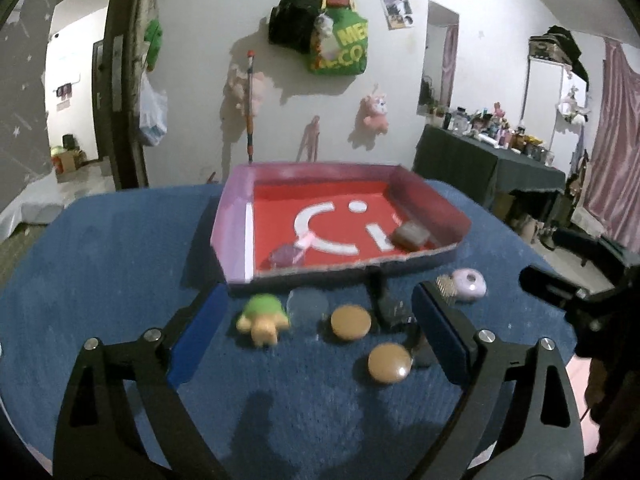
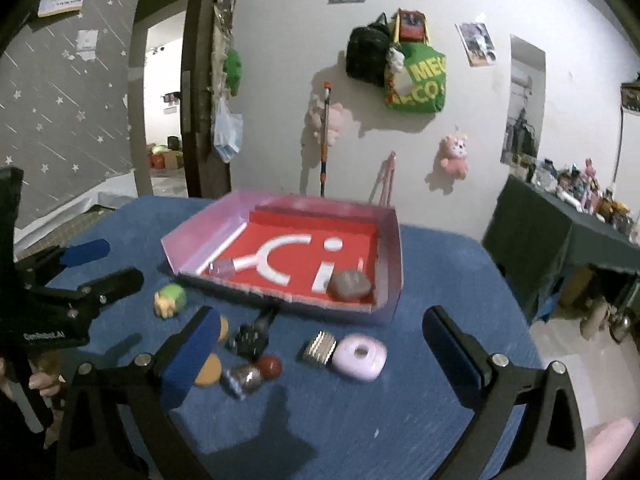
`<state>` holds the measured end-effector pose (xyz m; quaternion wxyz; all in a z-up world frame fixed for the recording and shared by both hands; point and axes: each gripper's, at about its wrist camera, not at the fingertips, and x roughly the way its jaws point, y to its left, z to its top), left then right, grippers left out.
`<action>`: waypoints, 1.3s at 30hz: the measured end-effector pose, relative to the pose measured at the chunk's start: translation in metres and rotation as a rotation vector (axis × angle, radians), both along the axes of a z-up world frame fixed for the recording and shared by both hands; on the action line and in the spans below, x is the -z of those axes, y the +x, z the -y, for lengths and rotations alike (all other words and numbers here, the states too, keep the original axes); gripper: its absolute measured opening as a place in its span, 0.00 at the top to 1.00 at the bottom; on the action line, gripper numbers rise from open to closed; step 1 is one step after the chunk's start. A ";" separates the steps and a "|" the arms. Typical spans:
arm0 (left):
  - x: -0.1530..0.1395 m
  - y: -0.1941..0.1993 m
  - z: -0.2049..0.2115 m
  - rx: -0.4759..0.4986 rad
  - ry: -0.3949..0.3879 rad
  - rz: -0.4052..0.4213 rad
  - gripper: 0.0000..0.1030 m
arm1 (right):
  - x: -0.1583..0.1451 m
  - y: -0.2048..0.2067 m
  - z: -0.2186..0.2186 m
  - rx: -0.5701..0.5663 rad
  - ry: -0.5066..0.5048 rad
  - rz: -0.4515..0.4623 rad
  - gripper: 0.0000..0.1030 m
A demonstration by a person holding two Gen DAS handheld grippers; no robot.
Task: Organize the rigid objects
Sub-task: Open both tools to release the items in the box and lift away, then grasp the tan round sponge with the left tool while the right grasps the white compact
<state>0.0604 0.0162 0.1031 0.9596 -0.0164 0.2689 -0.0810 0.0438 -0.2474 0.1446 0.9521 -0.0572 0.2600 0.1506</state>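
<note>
A shallow pink box (image 1: 234,236) with a red floor sits at the back of the blue cloth. It holds a brown stone (image 1: 410,235) and a small purple block (image 1: 286,256). In front of it lie a green turtle toy (image 1: 262,318), a clear disc (image 1: 308,304), two tan discs (image 1: 351,322), a black brush (image 1: 390,304), a ribbed silver block (image 2: 320,348), a lilac round case (image 2: 360,356) and a red ball (image 2: 270,365). My left gripper (image 1: 318,334) is open above the turtle and discs. My right gripper (image 2: 322,354) is open over the silver block and case, touching neither.
The blue-covered table (image 2: 440,280) ends at a curved edge on the right, with floor beyond. A dark-draped side table (image 1: 480,160) crowded with bottles stands at the far right. Bags and plush toys hang on the white wall (image 1: 280,120) behind. A hand (image 2: 42,382) shows at the lower left.
</note>
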 end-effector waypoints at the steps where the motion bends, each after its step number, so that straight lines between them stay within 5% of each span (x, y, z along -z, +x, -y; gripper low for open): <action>1: 0.007 -0.001 0.001 -0.003 0.002 -0.012 0.08 | 0.009 -0.001 0.000 0.008 0.006 -0.015 0.00; 12: 0.051 0.004 0.011 0.004 0.019 -0.139 0.08 | 0.073 0.005 0.007 0.069 0.040 -0.144 0.00; 32: 0.069 0.025 0.039 0.160 0.037 -0.288 0.09 | 0.080 0.073 0.048 0.059 0.018 -0.291 0.01; 36: 0.073 0.030 0.043 0.163 0.070 -0.307 0.23 | 0.086 0.088 0.048 0.013 -0.013 -0.344 0.05; 39: 0.076 0.033 0.044 0.171 0.065 -0.321 0.25 | 0.093 0.097 0.046 -0.008 -0.022 -0.377 0.10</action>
